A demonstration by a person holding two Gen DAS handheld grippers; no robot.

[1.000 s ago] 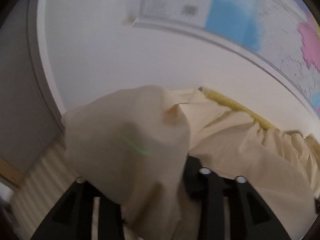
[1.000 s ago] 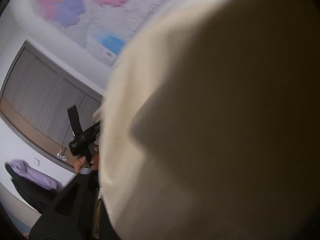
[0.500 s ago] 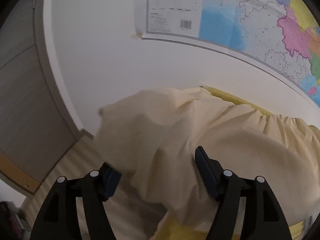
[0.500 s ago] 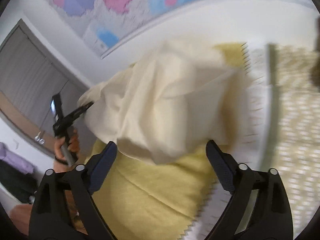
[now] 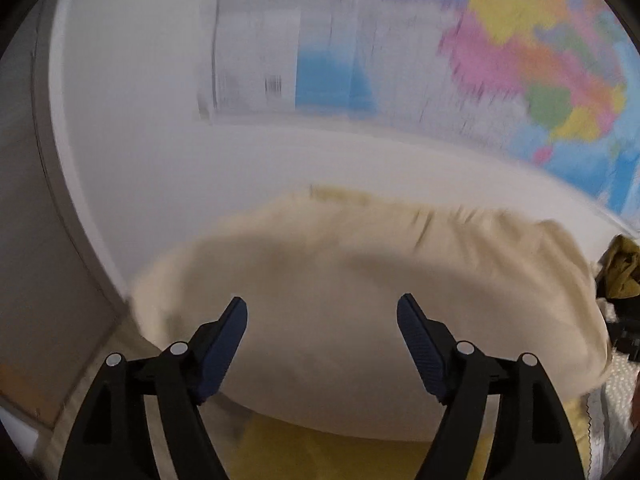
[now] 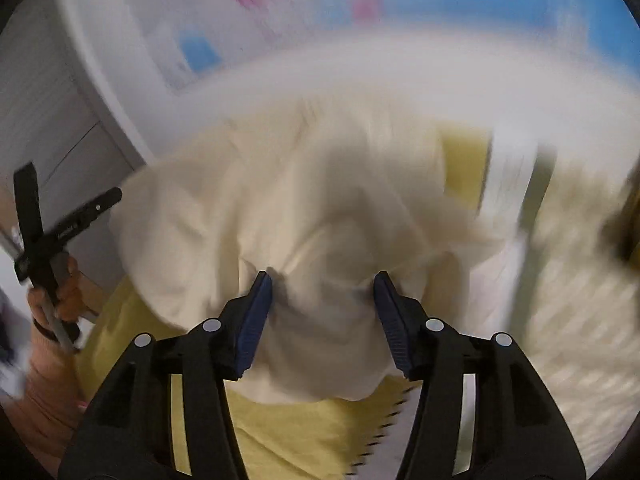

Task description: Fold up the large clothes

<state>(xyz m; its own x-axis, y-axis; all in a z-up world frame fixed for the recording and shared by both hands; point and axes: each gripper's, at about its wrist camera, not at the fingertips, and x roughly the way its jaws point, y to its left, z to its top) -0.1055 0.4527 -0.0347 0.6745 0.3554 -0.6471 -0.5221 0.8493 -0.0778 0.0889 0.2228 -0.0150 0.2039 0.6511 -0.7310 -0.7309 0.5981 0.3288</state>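
A large cream garment (image 5: 360, 288) lies in a loose heap on a yellow cloth (image 5: 360, 456). In the left wrist view my left gripper (image 5: 322, 320) is open, its jaws wide apart just in front of the heap, holding nothing. In the right wrist view the same cream garment (image 6: 304, 208) lies bunched on the yellow cloth (image 6: 304, 432). My right gripper (image 6: 323, 296) is open with the garment's near edge between its jaws, not clamped. The left gripper's black body (image 6: 52, 236) shows at the far left, held by a hand.
A coloured wall map (image 5: 520, 48) hangs on the white wall behind. A grey cabinet (image 6: 44, 112) stands at the left. A dark olive item (image 5: 622, 268) lies at the right edge. A pale patterned surface (image 6: 580, 320) extends to the right of the yellow cloth.
Both grippers have let go of the cream garment and opened. The garment has dropped from held up in front of the cameras into a heap on the yellow cloth.
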